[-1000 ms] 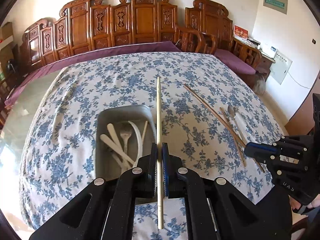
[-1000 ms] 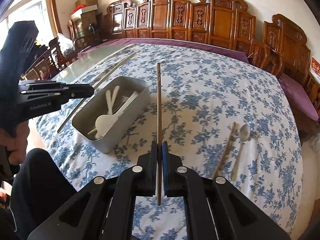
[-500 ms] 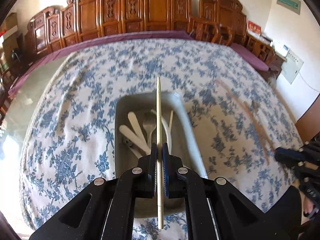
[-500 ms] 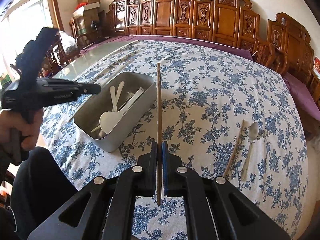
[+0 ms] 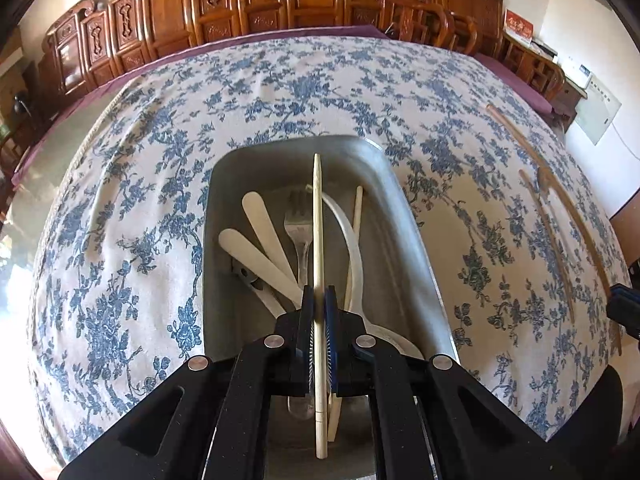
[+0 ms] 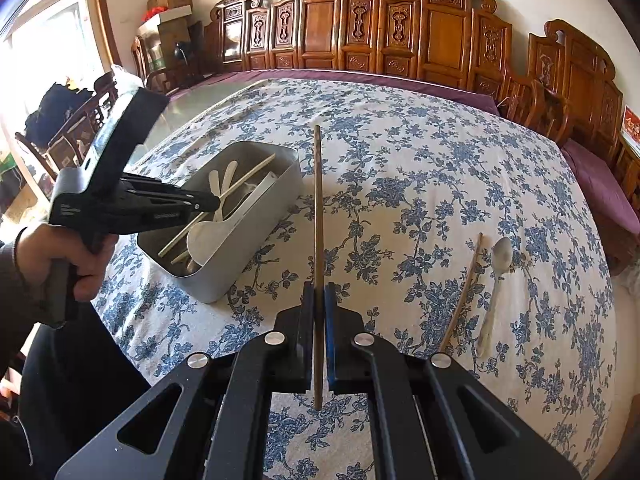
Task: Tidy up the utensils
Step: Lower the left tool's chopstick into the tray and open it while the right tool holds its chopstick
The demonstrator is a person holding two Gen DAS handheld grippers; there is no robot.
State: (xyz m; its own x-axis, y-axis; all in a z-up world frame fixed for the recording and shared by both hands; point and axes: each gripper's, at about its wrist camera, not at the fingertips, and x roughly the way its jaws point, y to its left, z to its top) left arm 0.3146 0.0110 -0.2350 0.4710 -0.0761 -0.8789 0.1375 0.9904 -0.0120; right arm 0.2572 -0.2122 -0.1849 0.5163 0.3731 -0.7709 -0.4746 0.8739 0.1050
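My left gripper [image 5: 319,300] is shut on a pale chopstick [image 5: 318,220], held low over the grey metal box [image 5: 404,216]. In the box lie white spatula handles [image 5: 264,224], a fork [image 5: 298,224] and another chopstick [image 5: 357,208]. In the right wrist view the left gripper [image 6: 216,201] hangs over the box [image 6: 256,236], its chopstick [image 6: 248,174] slanting into it. My right gripper [image 6: 319,298] is shut on a dark brown chopstick [image 6: 318,200] above the cloth, right of the box. A loose chopstick [image 6: 466,288] and a metal spoon [image 6: 498,276] lie on the cloth at the right.
The round table carries a blue-flowered cloth [image 6: 420,168]; carved wooden chairs [image 6: 440,32] ring its far side. A hand [image 6: 52,256] grips the left tool at the table's near left edge. Cardboard boxes [image 6: 168,4] stand by the window.
My left gripper has come down and moved over the metal box with its chopstick, which now reaches into the box. The right gripper has hardly moved.
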